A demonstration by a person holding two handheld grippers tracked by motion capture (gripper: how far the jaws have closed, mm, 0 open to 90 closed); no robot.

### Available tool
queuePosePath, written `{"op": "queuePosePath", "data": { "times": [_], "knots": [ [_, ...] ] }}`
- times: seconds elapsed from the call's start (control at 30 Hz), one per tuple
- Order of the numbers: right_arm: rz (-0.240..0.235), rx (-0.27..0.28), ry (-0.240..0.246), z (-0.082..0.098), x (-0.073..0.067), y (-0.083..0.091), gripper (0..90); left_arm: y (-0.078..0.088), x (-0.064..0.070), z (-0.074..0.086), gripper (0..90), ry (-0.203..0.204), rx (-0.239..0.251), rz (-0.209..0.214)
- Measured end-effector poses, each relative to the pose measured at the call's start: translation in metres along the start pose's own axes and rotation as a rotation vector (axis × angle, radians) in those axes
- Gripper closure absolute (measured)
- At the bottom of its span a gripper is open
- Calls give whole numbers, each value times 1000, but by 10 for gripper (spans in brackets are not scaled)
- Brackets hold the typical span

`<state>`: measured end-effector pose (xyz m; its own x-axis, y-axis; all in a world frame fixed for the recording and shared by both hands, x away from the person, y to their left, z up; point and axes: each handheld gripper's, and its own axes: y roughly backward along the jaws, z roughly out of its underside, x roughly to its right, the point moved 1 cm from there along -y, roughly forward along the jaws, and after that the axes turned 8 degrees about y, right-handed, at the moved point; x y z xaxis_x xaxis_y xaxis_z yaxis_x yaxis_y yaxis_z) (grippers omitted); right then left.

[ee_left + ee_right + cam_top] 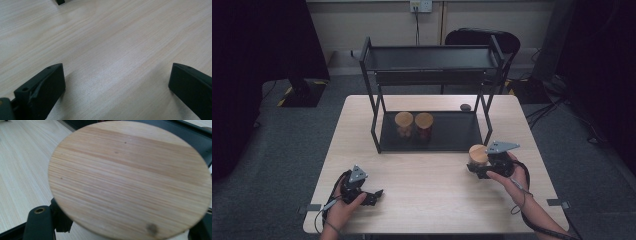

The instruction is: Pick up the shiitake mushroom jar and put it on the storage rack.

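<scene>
A jar (478, 156) w/ a round, flat wooden lid, fine straight grain and a dark knot near one edge, is held by the right gripper (482, 170), jaws closed on the body just below the lid. It is seen at the table's (422, 210) right side, just in front of the black metal rack (432, 135). Two more wood-lidded jars (413, 122) are stood side by side on the rack's dark lower shelf. The right hand (512, 177) is wrapped round the gripper body, forearm angled in from bottom right. The left gripper (371, 196) is rested low over pale matte wood-grain tabletop, front left; its blocky black jaws are spread wide w/ nothing between
</scene>
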<state>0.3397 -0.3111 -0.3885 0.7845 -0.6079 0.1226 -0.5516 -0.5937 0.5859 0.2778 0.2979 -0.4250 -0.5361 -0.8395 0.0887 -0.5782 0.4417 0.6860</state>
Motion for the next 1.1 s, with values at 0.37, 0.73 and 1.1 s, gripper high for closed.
{"op": "queuePosePath", "data": {
  "times": [0.37, 0.73, 1.1],
  "knots": [
    [-2, -12, 28, -13, -3, -12, 255, 0, 0, 0, 4, 0, 0, 0],
    [-5, -6, 20, -25, -5, -23, 255, 0, 0, 0, 4, 0, 0, 0],
    [5, -19, 13, -34, -4, -33, 255, 0, 0, 0, 4, 0, 0, 0]
  ]
}}
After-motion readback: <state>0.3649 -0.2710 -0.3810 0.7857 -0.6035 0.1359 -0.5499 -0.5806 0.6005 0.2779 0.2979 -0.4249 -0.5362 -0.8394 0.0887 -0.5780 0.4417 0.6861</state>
